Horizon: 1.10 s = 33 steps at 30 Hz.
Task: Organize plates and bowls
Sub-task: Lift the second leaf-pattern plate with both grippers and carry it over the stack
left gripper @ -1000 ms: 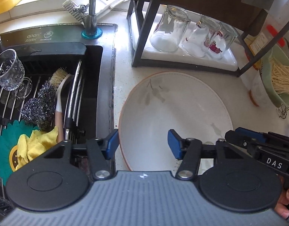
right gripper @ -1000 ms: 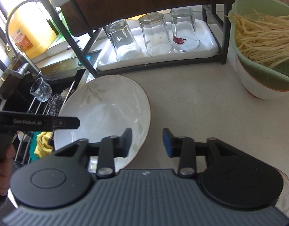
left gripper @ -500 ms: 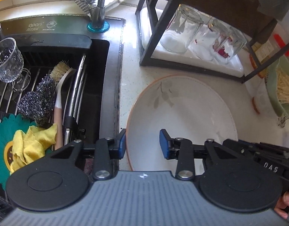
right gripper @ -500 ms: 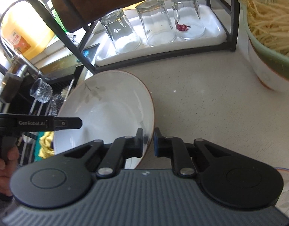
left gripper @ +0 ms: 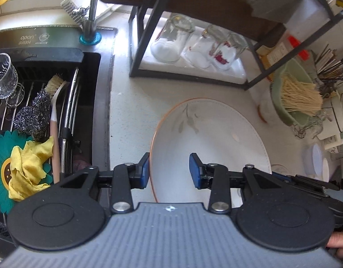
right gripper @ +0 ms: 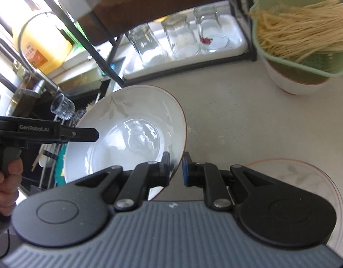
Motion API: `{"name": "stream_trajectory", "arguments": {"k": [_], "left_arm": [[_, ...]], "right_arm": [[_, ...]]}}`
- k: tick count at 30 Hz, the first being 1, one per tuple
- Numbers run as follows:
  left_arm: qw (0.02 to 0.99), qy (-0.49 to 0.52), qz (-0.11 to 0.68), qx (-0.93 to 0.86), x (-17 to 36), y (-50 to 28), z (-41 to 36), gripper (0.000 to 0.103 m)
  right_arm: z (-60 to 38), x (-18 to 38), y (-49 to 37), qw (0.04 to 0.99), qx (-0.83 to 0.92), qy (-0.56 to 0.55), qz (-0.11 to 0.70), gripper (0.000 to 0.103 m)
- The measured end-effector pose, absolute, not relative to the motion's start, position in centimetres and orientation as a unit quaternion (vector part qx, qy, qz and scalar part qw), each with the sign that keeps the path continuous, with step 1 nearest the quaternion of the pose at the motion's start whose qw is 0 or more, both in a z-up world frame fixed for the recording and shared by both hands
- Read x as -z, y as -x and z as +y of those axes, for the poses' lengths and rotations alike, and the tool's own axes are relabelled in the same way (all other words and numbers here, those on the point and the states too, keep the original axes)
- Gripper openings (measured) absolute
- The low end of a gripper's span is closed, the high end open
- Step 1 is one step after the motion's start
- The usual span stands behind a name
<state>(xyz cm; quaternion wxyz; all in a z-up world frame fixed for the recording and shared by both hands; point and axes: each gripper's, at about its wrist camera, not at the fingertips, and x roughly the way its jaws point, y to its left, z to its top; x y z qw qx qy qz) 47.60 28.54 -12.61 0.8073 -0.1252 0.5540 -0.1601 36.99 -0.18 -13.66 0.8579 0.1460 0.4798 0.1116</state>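
A white deep plate (left gripper: 211, 134) with a grey leaf print and an orange rim hangs tilted above the counter, gripped on two sides. My left gripper (left gripper: 169, 170) straddles its left rim, one blue pad outside and one inside, shut on it. My right gripper (right gripper: 176, 167) is shut on the plate (right gripper: 126, 129) at its right rim, the pads pinching the thin edge. The left gripper's finger (right gripper: 82, 131) shows across the plate in the right wrist view. A second, similar plate (right gripper: 305, 178) lies on the counter under my right gripper.
A sink (left gripper: 91, 102) on the left holds a rack with a crystal glass (left gripper: 1, 73), steel wool, a brush and a yellow cloth. A black-framed shelf (left gripper: 140, 44) stands behind, with three upturned glasses (right gripper: 180, 35) on a white tray. A green colander of noodles (right gripper: 301, 29) sits in a white bowl at the right.
Both grippers closed onto the plate's opposite rims. The plate then rose off the counter and tilted, with both hands lifting.
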Motion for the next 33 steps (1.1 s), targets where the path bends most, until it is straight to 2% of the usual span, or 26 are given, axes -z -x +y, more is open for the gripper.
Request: {"name": "stream_trajectory", "arguments": {"k": [6,15,25,33], "left_arm": [[0.818,0.118,0.534,0.181,9.7,-46.2,27.3,0.041],[0.813,0.107,0.537,0.199,9.4,-43.4,23.9,0.041],[0.789,0.102,0.568,0.211,11.5,-41.1,19.8,0.041],[0.789,0.090,0.575,0.199,12.8,-40.6,16.4,0.041]], "right_arm": [[-1.3,11.6,-34.3,0.867,-0.106,-0.168,0.456,0.014],[-3.9,10.4,-30.5,0.883,-0.106,-0.163,0.428,0.015],[-7.6,12.4,-27.4,0.882,-0.085,-0.156,0.437,0.015],[-11.1,14.8,-26.1,0.868,-0.083,-0.199,0.448,0.015]]}}
